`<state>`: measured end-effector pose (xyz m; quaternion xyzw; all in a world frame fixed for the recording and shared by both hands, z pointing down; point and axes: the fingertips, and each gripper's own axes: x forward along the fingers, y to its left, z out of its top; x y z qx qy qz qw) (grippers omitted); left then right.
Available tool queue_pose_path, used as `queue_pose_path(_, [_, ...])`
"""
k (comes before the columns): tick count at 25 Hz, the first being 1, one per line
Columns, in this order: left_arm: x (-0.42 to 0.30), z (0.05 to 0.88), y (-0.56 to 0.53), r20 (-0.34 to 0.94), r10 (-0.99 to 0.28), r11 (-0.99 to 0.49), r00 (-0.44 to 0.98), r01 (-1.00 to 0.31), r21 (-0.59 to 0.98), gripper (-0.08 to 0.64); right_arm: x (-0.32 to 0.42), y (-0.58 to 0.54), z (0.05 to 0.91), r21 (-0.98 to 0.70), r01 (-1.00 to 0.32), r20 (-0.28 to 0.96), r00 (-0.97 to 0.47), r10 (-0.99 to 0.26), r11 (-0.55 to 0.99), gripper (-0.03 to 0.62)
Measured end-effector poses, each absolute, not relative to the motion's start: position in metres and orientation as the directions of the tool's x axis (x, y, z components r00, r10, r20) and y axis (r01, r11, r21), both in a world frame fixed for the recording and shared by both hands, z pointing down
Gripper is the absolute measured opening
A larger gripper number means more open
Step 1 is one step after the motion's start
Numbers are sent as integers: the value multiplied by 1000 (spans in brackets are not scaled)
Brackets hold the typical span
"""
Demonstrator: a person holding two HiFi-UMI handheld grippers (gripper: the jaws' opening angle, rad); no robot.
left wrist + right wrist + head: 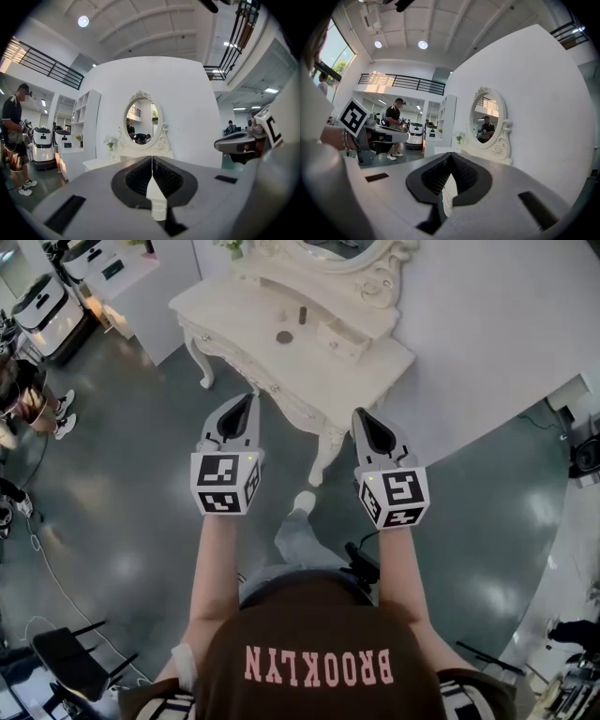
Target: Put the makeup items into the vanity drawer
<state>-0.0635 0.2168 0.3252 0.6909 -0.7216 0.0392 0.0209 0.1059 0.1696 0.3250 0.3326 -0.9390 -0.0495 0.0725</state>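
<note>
Holds left gripper and right gripper side by side, jaws fully closed, empty, well before the far vanity.

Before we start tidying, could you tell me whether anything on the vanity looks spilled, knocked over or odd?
Nothing stands out. The vanity looks tidy, with a round disc lying flat and a small dark tube upright on its top. The left gripper and right gripper are shut and empty.
</note>
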Motion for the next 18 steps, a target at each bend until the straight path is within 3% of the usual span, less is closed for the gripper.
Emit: queue_pose_path(18, [-129,353,-37,180,-981,-76,71,-997,-23,6,49,-78,344,99,-676,155,-714,-683,730,-6])
